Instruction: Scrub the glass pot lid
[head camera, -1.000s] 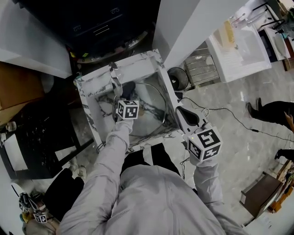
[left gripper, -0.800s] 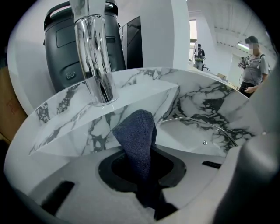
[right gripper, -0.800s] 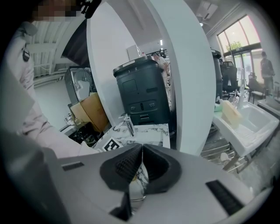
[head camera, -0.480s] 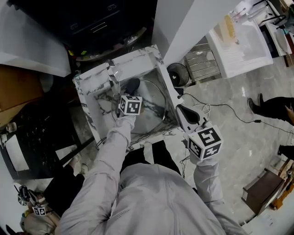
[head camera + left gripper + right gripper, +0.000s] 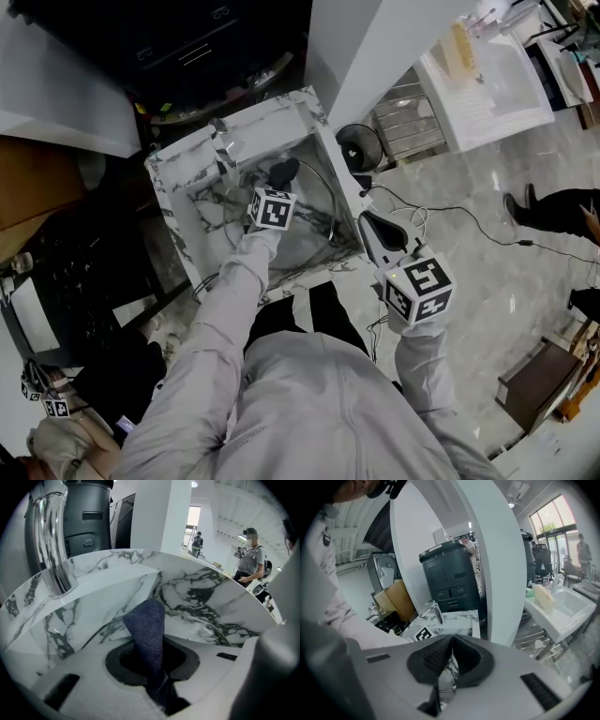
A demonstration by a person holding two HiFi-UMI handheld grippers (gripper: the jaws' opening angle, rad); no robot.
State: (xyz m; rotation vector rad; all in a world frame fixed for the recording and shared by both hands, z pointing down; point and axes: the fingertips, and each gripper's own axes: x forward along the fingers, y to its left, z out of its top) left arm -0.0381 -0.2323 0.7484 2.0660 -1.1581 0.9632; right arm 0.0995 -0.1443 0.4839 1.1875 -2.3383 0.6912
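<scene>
We work glass pot lid point(image 5: 325, 190) in marble sink point(image 5: 187, 178)
L tongs point(image 5: 159, 679) clamp blue cloth point(image 5: 147, 630); R tongs point(image 5: 450, 641) closed on lid rim. Risk: hard strokes could twist glass out of that pinch

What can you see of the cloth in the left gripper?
The cloth is dark blue, with a coarse woven look. The left gripper has its jaws shut on its lower end, so it juts forward, bunched and rounded at the tip. It reaches over the lid in the sink; contact there cannot be told.
</scene>
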